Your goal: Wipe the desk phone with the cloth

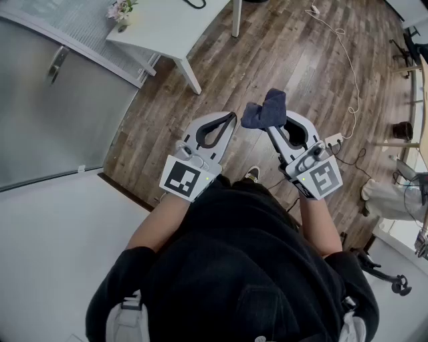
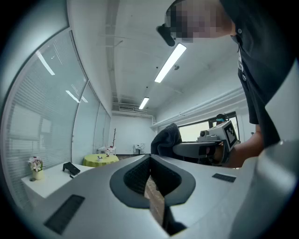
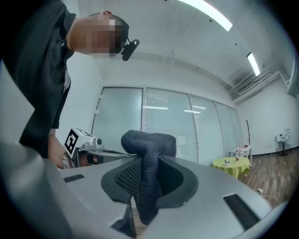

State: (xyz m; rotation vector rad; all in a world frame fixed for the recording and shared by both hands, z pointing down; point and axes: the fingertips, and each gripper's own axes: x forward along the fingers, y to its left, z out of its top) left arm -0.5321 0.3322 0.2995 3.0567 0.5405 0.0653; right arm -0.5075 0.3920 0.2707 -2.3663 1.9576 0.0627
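My right gripper (image 1: 273, 125) is shut on a dark blue cloth (image 1: 265, 109), which bunches up above its jaws over the wooden floor. In the right gripper view the cloth (image 3: 148, 163) hangs pinched between the padded jaws. My left gripper (image 1: 231, 118) is held level beside it, shut and empty, and its tips meet in the left gripper view (image 2: 150, 157). Both are close in front of the person's body. A small black object (image 2: 71, 168) lies on the white table; I cannot tell whether it is the desk phone.
The white table (image 1: 175, 27) stands ahead to the left with a small flower pot (image 1: 120, 11) on its corner. A glass partition (image 1: 47, 113) runs along the left. A power strip (image 1: 333, 140) and white cable lie on the floor at right. A round yellow-green table (image 3: 231, 163) stands farther off.
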